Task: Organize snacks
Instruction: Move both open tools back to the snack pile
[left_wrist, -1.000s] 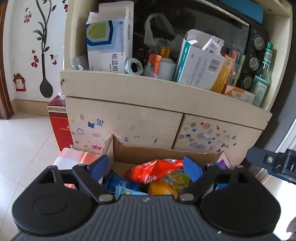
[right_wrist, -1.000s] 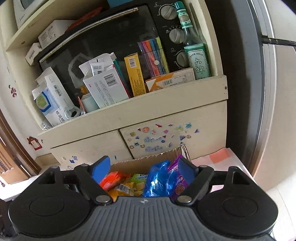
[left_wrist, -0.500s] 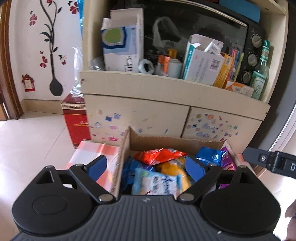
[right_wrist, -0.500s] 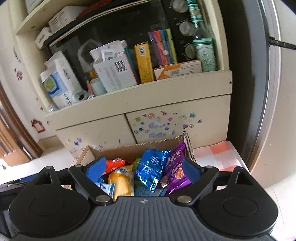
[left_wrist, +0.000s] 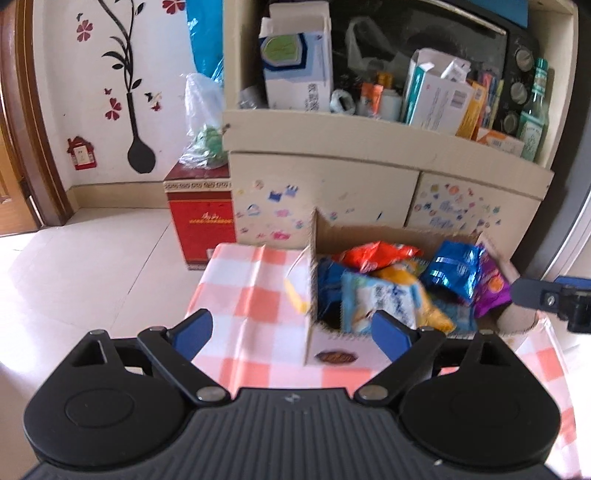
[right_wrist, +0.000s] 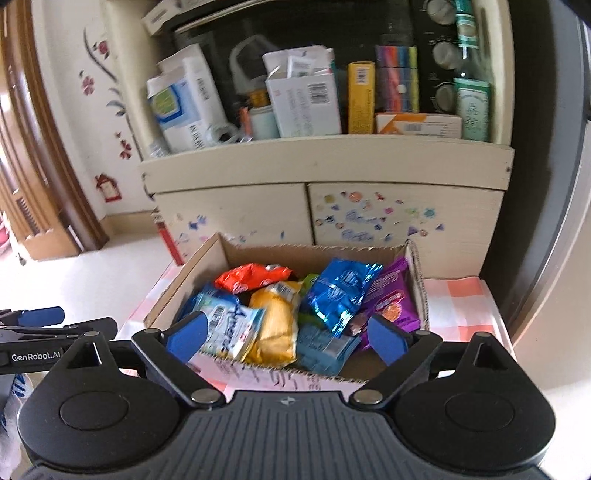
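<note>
Your left gripper (left_wrist: 291, 330) and right gripper (right_wrist: 286, 334) both gape wide, holding nothing; the right's jaws have just been opening. The cardboard box (right_wrist: 314, 254) of snack bags (right_wrist: 340, 291) sits on the checked cloth (left_wrist: 251, 291).

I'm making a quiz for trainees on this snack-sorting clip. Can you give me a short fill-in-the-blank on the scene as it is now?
1. The snack packets lie in an open ____ box.
2. The box stands on a cloth checked in white and ____.
3. The purple packet leans at the box's ____ end, seen from the right wrist.
4. The right gripper has its jaws ____, holding nothing.

Missing words: cardboard; orange; right; open
</note>
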